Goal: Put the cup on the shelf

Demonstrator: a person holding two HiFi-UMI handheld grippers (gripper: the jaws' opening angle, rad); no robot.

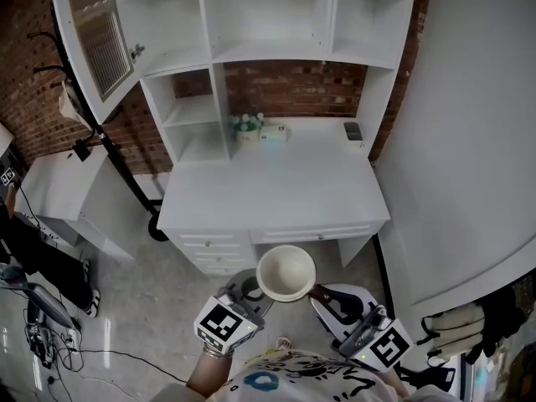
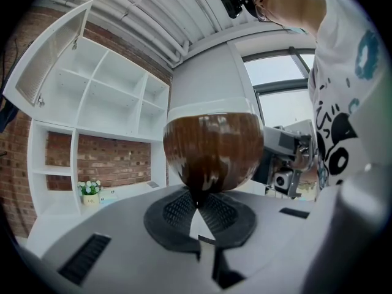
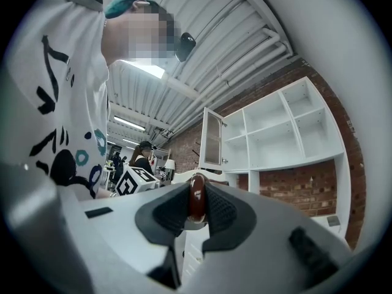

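Right gripper [image 3: 196, 206] is squeezing tight on the cup [image 1: 286, 273] handle, left gripper [image 2: 196, 202] is pinching its base, it's hanging short of the desk [image 1: 276, 193], so I'd be raising it level toward the shelf [image 1: 270, 59].

No lettering, brand or number can be read anywhere here.
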